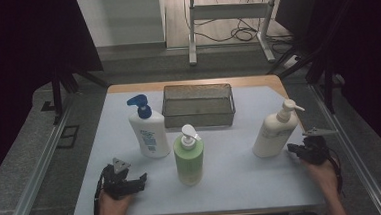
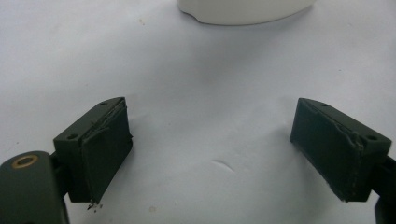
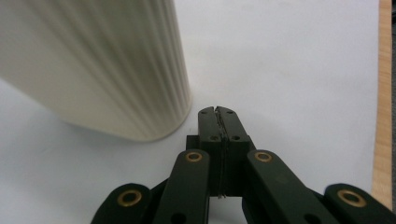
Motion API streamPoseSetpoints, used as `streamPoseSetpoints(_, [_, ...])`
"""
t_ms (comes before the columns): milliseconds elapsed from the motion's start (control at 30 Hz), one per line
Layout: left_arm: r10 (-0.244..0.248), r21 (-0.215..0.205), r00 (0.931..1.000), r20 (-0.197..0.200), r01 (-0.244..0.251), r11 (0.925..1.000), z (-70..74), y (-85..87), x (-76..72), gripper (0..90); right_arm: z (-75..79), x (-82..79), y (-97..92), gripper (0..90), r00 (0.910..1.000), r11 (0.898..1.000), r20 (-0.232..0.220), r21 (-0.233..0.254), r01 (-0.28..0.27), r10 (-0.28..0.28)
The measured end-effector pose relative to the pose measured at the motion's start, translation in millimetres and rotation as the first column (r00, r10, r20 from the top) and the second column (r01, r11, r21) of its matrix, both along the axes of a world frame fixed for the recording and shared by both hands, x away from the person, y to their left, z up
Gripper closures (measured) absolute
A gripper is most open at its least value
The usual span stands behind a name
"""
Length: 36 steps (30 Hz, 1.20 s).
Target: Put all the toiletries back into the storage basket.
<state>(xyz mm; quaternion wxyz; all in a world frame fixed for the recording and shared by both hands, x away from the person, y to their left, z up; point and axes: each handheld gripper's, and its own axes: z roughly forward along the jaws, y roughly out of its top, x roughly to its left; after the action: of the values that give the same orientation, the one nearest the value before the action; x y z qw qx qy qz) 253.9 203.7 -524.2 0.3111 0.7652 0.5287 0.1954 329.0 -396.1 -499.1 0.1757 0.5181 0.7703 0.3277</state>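
Right tool (image 3: 218,111), jaws pressed together on nothing, sits just beside the ribbed cream plastic pump bottle (image 1: 275,131) at centre right of the high view. Spread it before straddling the bottle's body. Left tool (image 2: 210,149) rests spread on the white tabletop (image 1: 233,180).

Blue-capped white pump bottle (image 1: 148,132) left of centre, green pump bottle (image 1: 189,157) at centre front, wire basket (image 1: 198,106) behind, all standing apart on pale-covered desk (image 1: 233,180)
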Motion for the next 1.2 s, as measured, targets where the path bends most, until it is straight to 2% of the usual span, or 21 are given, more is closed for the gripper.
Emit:
streamPoseSetpoints(667, [0.0,0.0,1.0,0.0,0.0,1.0,0.0,0.0,0.0,11.9,-5.9,25.1,5.0,89.4,0.9996,0.998,-0.012,0.06,-0.025,0.026])
streamPoseSetpoints(1200, [0.0,0.001,1.0,-0.001,0.0,1.0,0.0,0.0,0.1,11.9,-9.2,23.6,3.7,89.7,0.9979,0.996,-0.009,0.063,-0.063,0.064])
